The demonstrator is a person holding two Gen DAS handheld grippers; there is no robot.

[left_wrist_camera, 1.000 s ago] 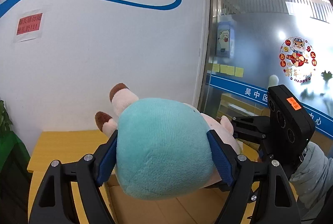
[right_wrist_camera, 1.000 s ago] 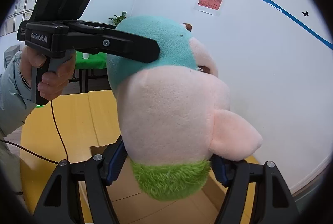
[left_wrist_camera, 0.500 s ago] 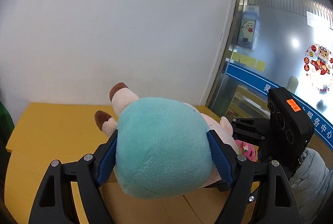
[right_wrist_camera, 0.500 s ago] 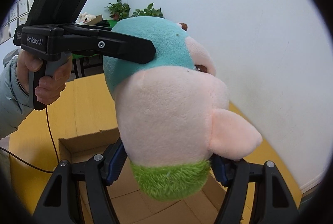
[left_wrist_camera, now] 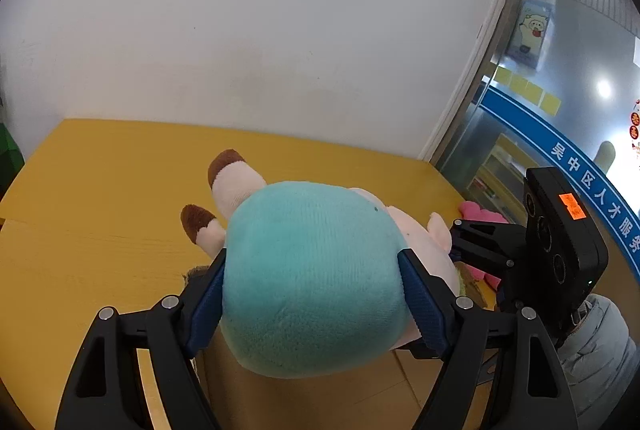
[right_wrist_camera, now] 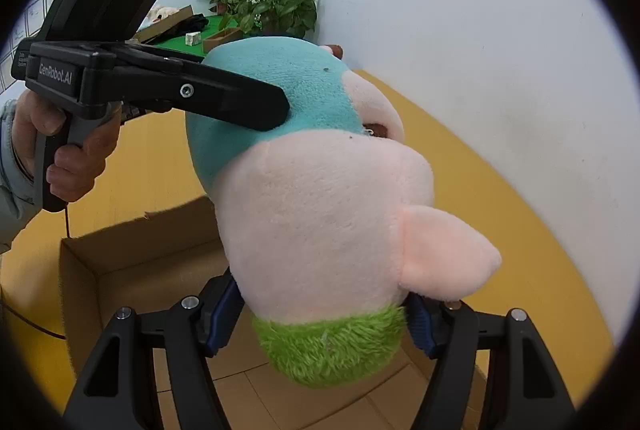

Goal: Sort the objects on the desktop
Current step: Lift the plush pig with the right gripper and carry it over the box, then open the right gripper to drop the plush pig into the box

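A plush pig (left_wrist_camera: 312, 270) with a teal body, pink head and green tuft hangs upside down in both grippers, over an open cardboard box (right_wrist_camera: 132, 262). My left gripper (left_wrist_camera: 312, 266) is shut on its teal body, the blue pads pressed into both sides. In the right wrist view my right gripper (right_wrist_camera: 322, 302) is shut on the pink head (right_wrist_camera: 320, 214) just above the green tuft. One black finger of the left gripper (right_wrist_camera: 240, 106) lies across the teal body there. The brown-tipped feet (left_wrist_camera: 224, 166) point toward the wall.
The box stands on a yellow table (left_wrist_camera: 100, 210) against a white wall. A pink plush thing (left_wrist_camera: 478, 216) lies at the table's right end by a glass door. Potted plants (right_wrist_camera: 276, 6) and a green table stand beyond. A person's hand (right_wrist_camera: 76, 158) grips the left handle.
Both grippers have sunk with the plush pig toward the box and table. More of the tabletop and box walls shows now. Neither grip has changed.
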